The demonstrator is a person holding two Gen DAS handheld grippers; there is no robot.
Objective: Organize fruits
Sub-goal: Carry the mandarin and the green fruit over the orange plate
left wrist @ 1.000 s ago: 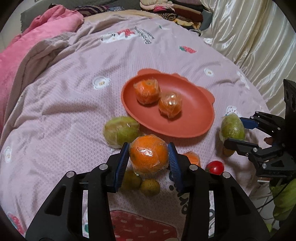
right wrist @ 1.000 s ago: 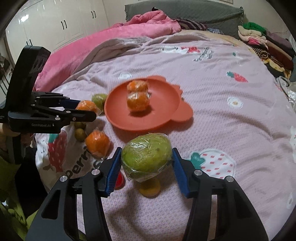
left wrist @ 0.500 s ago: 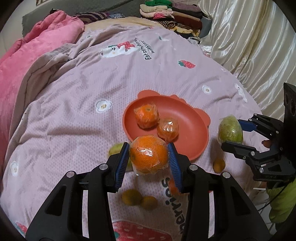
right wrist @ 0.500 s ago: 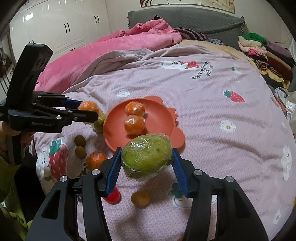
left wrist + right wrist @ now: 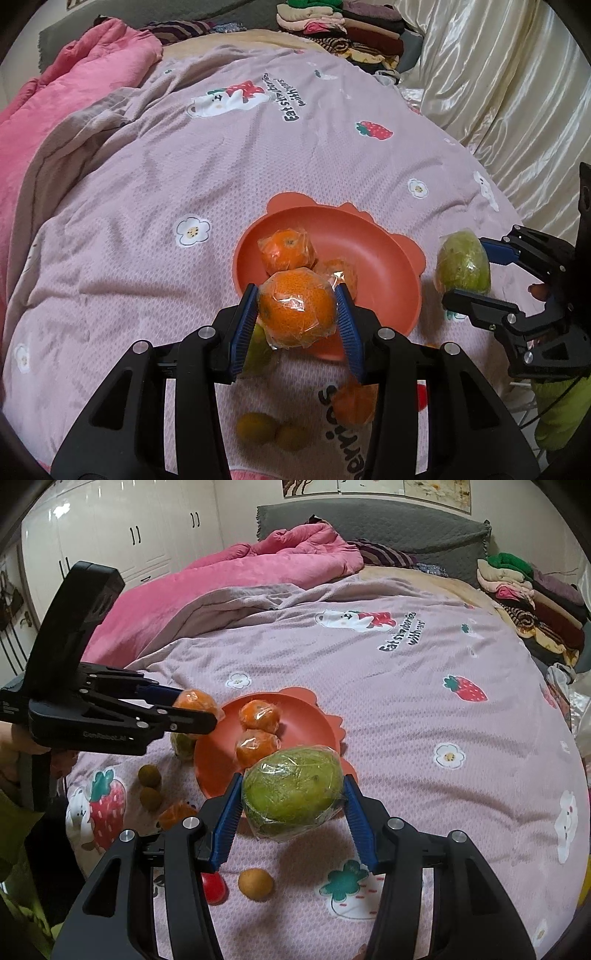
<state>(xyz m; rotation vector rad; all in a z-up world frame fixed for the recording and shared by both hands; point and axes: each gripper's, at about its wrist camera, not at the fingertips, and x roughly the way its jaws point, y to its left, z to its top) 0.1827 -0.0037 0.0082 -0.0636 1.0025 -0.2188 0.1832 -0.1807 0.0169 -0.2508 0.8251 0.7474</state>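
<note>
My left gripper (image 5: 297,308) is clamped on a plastic-wrapped orange (image 5: 296,309), bright skin, film creased and glossy, held in the air over the near rim of the red plate (image 5: 391,266). My right gripper (image 5: 291,794) grips a wrapped green mango (image 5: 293,788), mottled yellow-green, film bunched beneath it, held above the plate's right edge. Two more wrapped oranges (image 5: 258,713) lie touching on the plate. The plate rests on the pink bedspread (image 5: 424,709) toward its near left part. Loose on the bedspread near its front edge: another orange (image 5: 173,814), two small brownish fruits (image 5: 149,775), a red one (image 5: 214,886) and a small yellow one (image 5: 255,883).
</note>
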